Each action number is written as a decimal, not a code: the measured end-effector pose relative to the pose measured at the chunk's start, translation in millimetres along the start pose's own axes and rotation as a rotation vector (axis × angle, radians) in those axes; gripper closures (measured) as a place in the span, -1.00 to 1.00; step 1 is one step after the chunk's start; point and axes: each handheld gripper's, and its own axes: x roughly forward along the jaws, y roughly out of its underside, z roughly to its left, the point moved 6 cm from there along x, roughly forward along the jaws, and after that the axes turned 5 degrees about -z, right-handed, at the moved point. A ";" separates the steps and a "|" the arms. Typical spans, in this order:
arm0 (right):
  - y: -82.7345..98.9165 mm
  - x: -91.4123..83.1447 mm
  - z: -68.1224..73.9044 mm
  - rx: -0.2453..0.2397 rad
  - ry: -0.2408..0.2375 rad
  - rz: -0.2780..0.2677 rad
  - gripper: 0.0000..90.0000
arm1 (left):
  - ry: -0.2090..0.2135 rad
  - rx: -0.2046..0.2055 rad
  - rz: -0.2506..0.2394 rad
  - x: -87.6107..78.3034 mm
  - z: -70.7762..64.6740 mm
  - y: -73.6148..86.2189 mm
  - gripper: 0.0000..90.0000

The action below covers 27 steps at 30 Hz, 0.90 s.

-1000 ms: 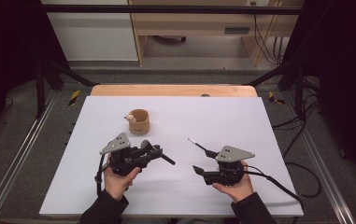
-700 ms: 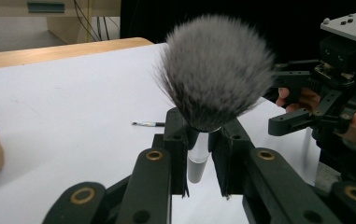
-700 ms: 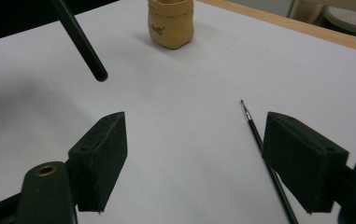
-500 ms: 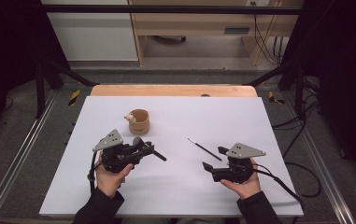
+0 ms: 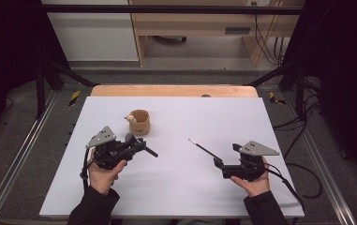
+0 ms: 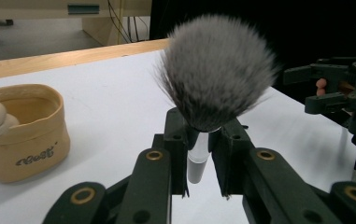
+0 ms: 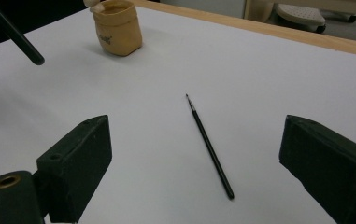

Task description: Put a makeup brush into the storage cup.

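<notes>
High view: the left gripper (image 5: 141, 145) is clamped on a fluffy brush (image 6: 217, 70) just beside a tan cup (image 5: 139, 123) on the white tabletop (image 5: 270, 122). The right gripper (image 5: 226, 161) has just been opening, jaws wide apart with nothing between them; a thin liner brush (image 7: 209, 145) lies just ahead. Risks: the brush's long handle could knock the light cup over, or the liner brush could roll away from a grab.

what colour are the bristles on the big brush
Grey, darker at the base with paler, whitish tips; the brush shows best in the left gripper view.
</notes>
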 end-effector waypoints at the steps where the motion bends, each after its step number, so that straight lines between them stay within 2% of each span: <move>1: -0.3 -1.3 -2.0 0.002 0.003 -0.009 -0.78 | -0.005 -0.001 0.000 -0.8 1.1 -0.5 0.70; 11: 2.3 -14.6 -13.3 0.040 0.030 -0.047 -0.81 | -0.032 -0.001 -0.007 -6.0 9.6 -8.5 0.70; 16: 5.2 -16.5 -17.6 0.050 0.048 -0.040 -0.84 | -0.052 0.012 -0.004 -7.5 14.1 -15.4 0.70; 27: 6.9 -18.5 -22.0 0.041 0.063 -0.043 -0.85 | -0.097 0.040 0.018 -3.3 25.7 -35.0 0.70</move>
